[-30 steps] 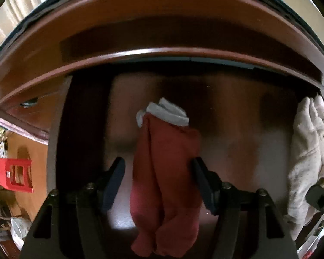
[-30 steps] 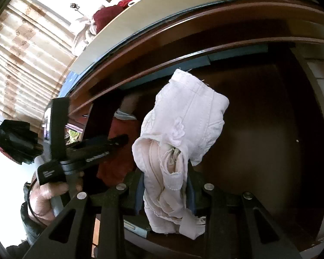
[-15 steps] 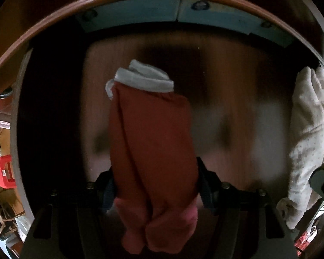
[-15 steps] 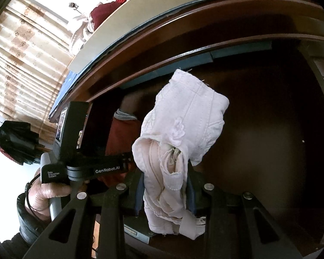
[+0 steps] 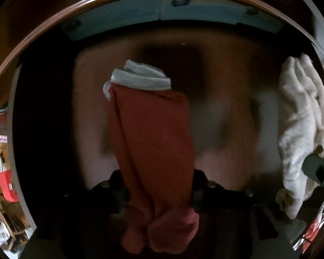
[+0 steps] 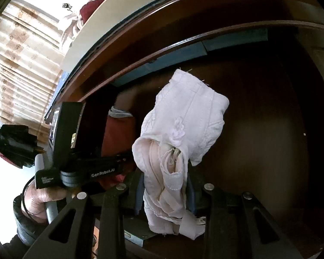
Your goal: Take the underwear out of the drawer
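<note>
Drawer (image 5: 216,112) open, dark wood floor | white underwear (image 6: 181,138) clamped in right gripper (image 6: 164,192), clear of floor | red underwear (image 5: 153,142) mid-drawer, left gripper (image 5: 159,194) just closing onto it | advice: pinch firmly, lift straight over front rim.

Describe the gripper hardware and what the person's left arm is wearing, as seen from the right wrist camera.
The left gripper is matte black, boxy, with white "GenRobot.AI" lettering and a grey handle. The right gripper has black slotted arms, silver bolts and blue-grey pads. The hand shows a dark sleeve cuff and a thin black cable.
</note>
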### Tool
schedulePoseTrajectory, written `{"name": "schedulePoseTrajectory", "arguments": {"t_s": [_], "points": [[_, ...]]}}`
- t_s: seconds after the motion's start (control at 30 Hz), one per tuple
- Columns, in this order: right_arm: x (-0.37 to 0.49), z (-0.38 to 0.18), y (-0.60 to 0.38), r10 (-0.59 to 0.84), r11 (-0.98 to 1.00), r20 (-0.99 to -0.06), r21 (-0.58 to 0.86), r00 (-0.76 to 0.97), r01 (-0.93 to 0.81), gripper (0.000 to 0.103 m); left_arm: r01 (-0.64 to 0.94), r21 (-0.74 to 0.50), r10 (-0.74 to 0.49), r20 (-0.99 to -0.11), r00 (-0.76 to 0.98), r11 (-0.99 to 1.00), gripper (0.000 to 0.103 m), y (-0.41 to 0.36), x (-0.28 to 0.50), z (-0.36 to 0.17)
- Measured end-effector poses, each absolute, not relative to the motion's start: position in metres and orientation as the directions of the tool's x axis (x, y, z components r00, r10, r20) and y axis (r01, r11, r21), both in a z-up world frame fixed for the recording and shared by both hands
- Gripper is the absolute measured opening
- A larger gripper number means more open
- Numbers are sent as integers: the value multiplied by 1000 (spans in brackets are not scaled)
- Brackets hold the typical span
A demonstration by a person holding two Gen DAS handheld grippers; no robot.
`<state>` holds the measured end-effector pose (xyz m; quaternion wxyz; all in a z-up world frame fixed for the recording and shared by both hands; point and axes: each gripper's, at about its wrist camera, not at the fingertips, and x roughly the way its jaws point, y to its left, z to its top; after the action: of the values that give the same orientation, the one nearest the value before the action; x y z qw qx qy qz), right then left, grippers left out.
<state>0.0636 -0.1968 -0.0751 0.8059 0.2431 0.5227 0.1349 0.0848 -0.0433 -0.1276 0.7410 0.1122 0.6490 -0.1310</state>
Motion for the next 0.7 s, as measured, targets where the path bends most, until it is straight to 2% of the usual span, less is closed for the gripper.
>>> {"name": "schedulePoseTrajectory", "arguments": {"t_s": [0.23,0.7], "points": [[62,-75,-201,424,872,-796,488,431,42,35,350,-40,-92,-987,135,936,35,-42,80,-123],[63,-94,-203,390,885,-830,458,399,89,35,455,-91,-162,-980,119,886,34,-51,61,-115]]}}
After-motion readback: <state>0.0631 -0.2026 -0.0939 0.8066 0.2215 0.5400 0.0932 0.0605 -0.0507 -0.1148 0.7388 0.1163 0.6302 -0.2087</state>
